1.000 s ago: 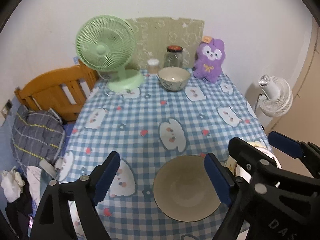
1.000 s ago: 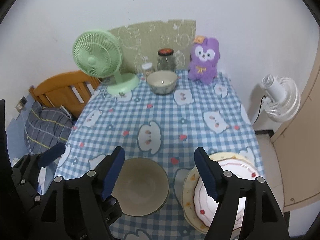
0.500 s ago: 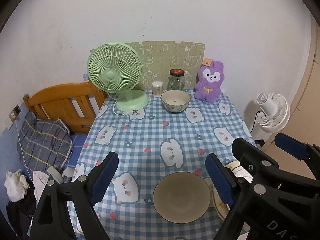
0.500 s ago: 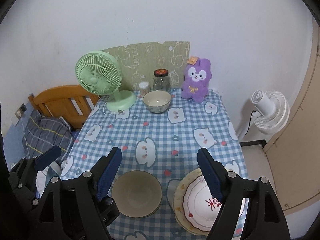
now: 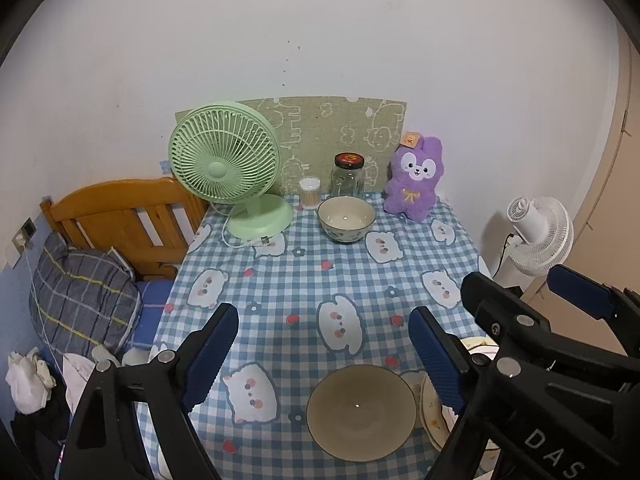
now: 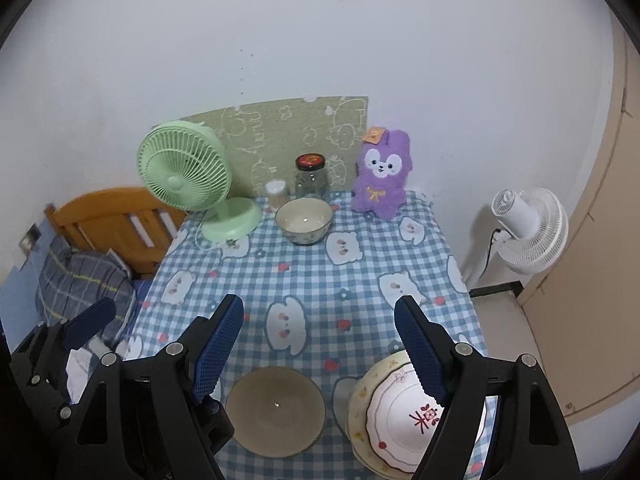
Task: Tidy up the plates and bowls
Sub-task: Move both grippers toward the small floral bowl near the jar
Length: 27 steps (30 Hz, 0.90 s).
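**Dining table with crockery, two hand-held grippers above**

Left wrist view. Left gripper [image 5: 322, 350], black frame with blue ribbed pads: jaws spread wide, nothing between them, held above the blue-and-white checked tablecloth [image 5: 304, 280]. Below it, a plain beige shallow bowl [image 5: 361, 412] near the table's front edge. Just right of the bowl, a stack of cream floral-rimmed plates [image 5: 430, 404], mostly hidden behind the gripper's right finger and the right gripper's frame. At the far end, a cream patterned deep bowl [image 5: 346, 218], upright, in front of a glass jar with dark lid [image 5: 348, 176]. Mint-green desk fan [image 5: 224, 154] on the far left; purple plush rabbit [image 5: 415, 178] on the far right.

Right wrist view. Right gripper [image 6: 319, 350]: jaws wide apart, empty, above the cloth. Beige bowl [image 6: 275, 411] lower centre; plate stack [image 6: 396, 412] beside it, top plate white with a red character, partly covered by the right finger and cut off at the frame's lower edge. Deep bowl [image 6: 303, 220] at the far end.
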Available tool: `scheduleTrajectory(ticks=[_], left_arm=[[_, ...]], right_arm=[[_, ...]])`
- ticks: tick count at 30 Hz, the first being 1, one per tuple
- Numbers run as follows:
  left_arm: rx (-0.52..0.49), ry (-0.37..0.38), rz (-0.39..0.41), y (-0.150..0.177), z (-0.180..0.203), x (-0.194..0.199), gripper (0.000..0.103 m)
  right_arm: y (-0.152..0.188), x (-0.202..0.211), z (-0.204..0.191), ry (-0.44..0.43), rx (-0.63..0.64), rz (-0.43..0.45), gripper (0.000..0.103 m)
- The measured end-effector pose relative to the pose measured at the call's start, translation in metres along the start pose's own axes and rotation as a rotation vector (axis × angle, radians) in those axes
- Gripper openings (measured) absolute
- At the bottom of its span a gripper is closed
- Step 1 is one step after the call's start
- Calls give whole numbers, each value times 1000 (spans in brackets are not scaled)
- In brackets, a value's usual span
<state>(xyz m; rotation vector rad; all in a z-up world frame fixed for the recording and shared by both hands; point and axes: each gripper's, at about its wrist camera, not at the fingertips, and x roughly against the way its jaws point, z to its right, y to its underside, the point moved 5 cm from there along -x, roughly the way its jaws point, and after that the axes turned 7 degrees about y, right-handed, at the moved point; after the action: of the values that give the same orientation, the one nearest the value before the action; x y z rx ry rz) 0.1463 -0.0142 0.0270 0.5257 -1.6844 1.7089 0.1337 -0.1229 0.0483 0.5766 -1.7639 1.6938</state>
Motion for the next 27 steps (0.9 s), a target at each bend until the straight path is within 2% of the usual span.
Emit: scheduleTrajectory(ticks=[5,9,16,17,18,20,27], left_arm=[[-14,5,-2,-12,-7,-10,88],[-36,22,-2,-20,-11,-19,87],[-28,80,-10,-32,-19,-41,87],[-28,86,-8,-33,-19,-43,86],[-29,98,-9,-35,-20,-46,80],[-35,115,-26,-36,-20,-53,76],[-33,107,-52,-41,-22,-75,76]], right_arm=[[-10,-11,-8,18,-13,0,81],[-16,-20,-11,60,-20,-3,87],[-26,-37,-14,111,-26,0,88],[-28,-40,-15,116,-25,-6,88],[-28,-44,-15,120,-25,-17,88],[-29,-52,-15,116,-36,-36,88],[-35,-76,-22,93,-8,-57,88]])
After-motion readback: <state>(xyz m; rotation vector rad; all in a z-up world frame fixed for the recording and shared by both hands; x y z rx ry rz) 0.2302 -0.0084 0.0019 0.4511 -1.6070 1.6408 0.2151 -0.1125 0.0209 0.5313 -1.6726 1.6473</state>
